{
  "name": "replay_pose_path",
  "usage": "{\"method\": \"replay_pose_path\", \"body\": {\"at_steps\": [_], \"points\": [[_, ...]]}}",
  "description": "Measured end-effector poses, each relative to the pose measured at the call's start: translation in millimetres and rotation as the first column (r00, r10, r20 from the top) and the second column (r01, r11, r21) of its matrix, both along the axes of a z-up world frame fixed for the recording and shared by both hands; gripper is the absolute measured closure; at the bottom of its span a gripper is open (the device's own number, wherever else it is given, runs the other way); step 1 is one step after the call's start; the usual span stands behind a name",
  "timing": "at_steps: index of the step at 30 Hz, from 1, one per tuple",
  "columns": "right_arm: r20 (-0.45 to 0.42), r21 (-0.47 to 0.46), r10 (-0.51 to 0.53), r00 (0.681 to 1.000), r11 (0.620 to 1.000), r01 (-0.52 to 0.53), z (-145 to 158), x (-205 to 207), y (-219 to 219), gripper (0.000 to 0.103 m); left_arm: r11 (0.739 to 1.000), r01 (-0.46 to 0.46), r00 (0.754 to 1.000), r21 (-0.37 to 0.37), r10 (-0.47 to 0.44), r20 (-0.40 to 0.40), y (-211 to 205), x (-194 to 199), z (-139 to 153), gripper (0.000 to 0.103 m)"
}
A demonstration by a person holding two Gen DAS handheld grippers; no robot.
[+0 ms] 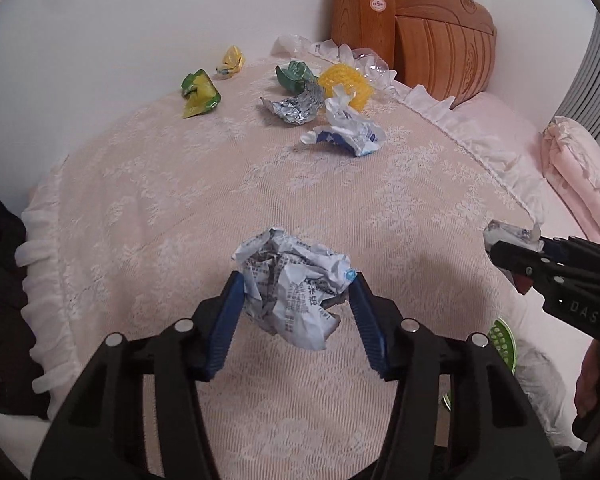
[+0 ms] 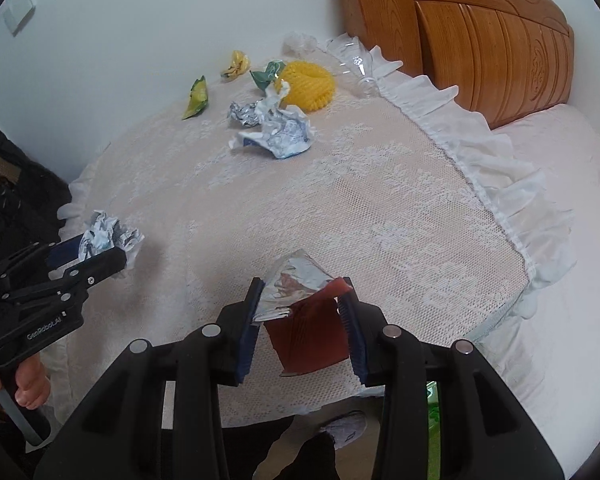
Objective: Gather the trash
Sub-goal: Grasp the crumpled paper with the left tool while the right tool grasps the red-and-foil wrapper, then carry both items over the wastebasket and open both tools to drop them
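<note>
My left gripper [image 1: 296, 284] is shut on a crumpled white printed paper wrapper [image 1: 292, 280], held above the lace-covered table [image 1: 180, 184]; it also shows in the right wrist view [image 2: 108, 236]. My right gripper [image 2: 302, 290] is shut on a red and silver foil wrapper [image 2: 304, 312] near the table's front edge. More trash lies at the far end: a white and blue wrapper [image 1: 348, 130], a silver foil wrapper [image 1: 296, 108], a yellow foam net [image 1: 346, 84], a green wrapper [image 1: 296, 74], a green-yellow wrapper [image 1: 198, 94] and a small yellow wrapper [image 1: 231, 62].
A clear plastic bottle [image 2: 356, 62] lies at the table's far edge by the white frill. A wooden headboard [image 2: 480, 40] and a pink bed [image 2: 560, 240] are to the right. A green basket [image 1: 502, 340] sits below the table's right side. White wall behind.
</note>
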State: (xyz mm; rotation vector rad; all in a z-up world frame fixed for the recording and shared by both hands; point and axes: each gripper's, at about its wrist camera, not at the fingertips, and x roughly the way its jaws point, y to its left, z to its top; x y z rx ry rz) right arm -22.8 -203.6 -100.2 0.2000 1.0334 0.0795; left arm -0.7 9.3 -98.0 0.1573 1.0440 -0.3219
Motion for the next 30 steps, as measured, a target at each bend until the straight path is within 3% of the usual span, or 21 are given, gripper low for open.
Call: {"method": "replay_pose_path", "body": {"at_steps": [8, 13, 18, 25, 30], "points": [[0.009, -0.008, -0.02, 1.0, 1.0, 0.02, 2, -24, -4, 0.064, 0.994, 0.108, 0.994, -0.026, -0.108, 0.01, -37, -19, 6, 0.05], [0.013, -0.03, -0.121, 0.993, 0.992, 0.121, 4, -53, -31, 0.064, 0.968, 0.247, 0.969, -0.032, -0.247, 0.009, -84, -33, 9, 0.05], [-0.003, -0.071, -0.317, 0.948, 0.946, 0.316, 0, -113, -79, 0.064, 0.898, 0.438, 0.899, -0.047, -0.438, -0.006, -151, -60, 4, 0.05], [-0.095, -0.07, -0.562, 0.821, 0.827, 0.558, -31, -203, -141, 0.064, 0.772, 0.63, 0.772, -0.083, -0.634, -0.039, -239, -104, -7, 0.05], [-0.131, -0.062, -0.612, 0.78, 0.79, 0.61, -52, -230, -162, 0.064, 0.73, 0.679, 0.73, -0.077, -0.683, -0.035, -267, -129, -8, 0.05]]}}
